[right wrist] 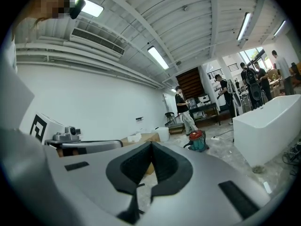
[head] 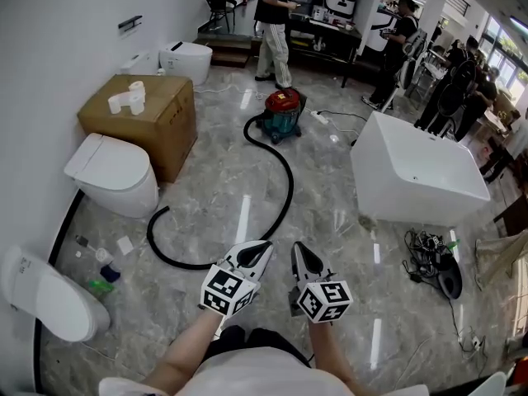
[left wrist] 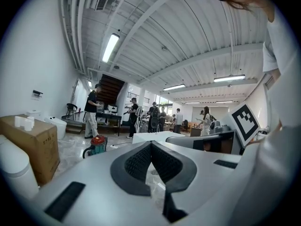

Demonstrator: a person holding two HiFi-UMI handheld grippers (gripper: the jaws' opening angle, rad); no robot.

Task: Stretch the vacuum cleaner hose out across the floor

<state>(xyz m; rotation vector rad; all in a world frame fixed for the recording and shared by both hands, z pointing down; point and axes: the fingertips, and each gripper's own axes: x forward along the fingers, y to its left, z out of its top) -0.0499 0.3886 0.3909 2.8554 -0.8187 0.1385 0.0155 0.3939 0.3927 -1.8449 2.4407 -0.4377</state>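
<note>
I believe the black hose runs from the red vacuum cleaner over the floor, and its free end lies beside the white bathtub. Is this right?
Not quite. The hose does run from the vacuum cleaner over the floor, but its free end lies beside the white toilet, not the bathtub. The head view shows this.

The head view looks steeply down from above onto the floor (head: 206, 184), with the left hand-held gripper (head: 264, 245) and right hand-held gripper (head: 298, 247) close at its lower edge. Each gripper view rides on its own hand-held gripper, close behind the jaws, facing almost level across the room. All three views share the vacuum (head: 282, 110), the box (head: 157, 110) and the tub (head: 417, 172) farther off.
</note>
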